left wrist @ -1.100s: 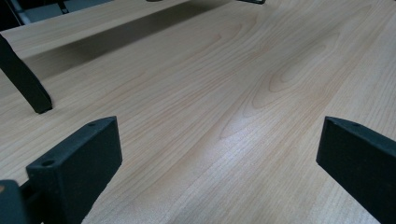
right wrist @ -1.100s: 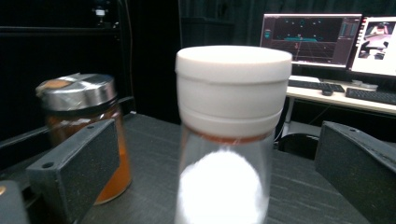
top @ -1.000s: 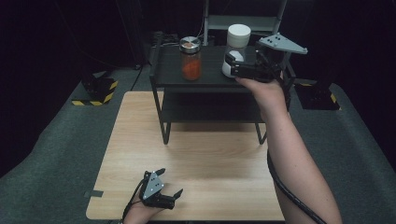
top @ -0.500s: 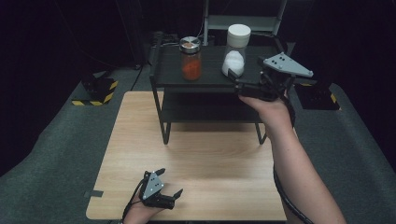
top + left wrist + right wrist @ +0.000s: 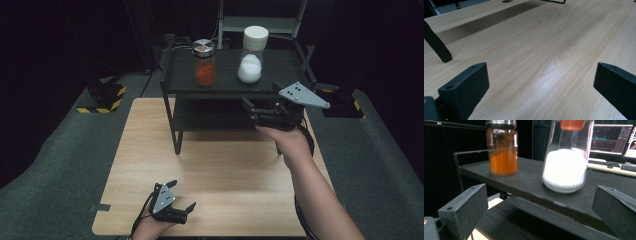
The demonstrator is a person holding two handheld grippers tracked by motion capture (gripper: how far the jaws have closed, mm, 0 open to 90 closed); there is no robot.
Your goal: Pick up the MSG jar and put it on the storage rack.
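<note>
From the high view, the right gripper is hovering, jaws spread and empty, just near of the white-powder jar standing on the black shelf, right of the orange-spice jar. In the left gripper view, the left gripper is hanging wide-jawed over the wooden table, gripping nothing. In the right gripper view, the parted jaws are framing the white-powder jar, clear of it.

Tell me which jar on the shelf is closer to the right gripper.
The white-powder jar with the white lid, standing right of the orange-powder jar. The open right gripper sits just below and in front of it.
</note>
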